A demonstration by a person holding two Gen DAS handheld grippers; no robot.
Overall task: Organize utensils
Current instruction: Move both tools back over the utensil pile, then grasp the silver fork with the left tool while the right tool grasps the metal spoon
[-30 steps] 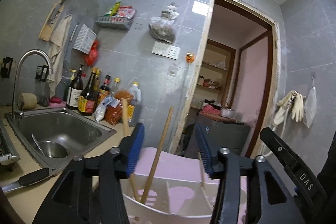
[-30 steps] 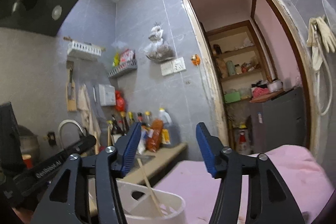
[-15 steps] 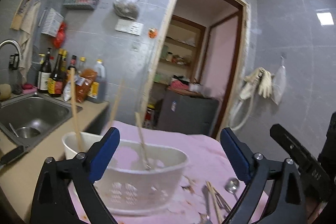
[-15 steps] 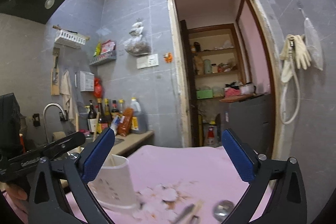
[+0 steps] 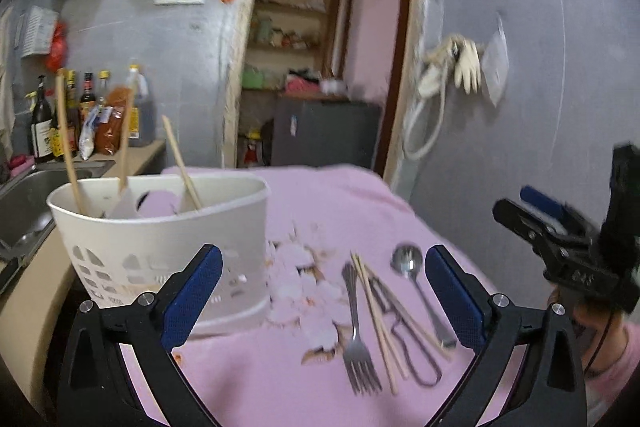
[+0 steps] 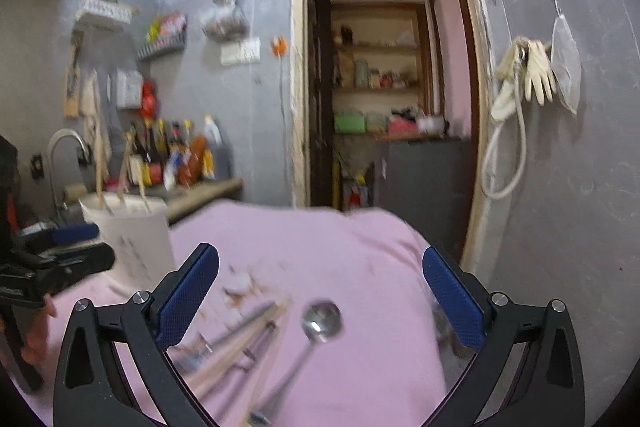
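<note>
Pink cloth point(image 5: 248, 379) carries a fork point(image 5: 358, 339) and spoon point(image 5: 412, 269) under both empty, wide-spread claws, left claw point(image 5: 322, 303) and right claw point(image 6: 320, 301).

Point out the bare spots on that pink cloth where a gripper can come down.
Bare pink cloth lies in front of the white holder, left of the fork, and behind the spoon toward the doorway. Crowded: the fork, chopsticks and spoon lie close together, with white scraps beside the holder.

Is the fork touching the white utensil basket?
Apart. The left wrist view shows the fork lying on the pink cloth right of the white utensil basket, with cloth and white scraps between them.
</note>
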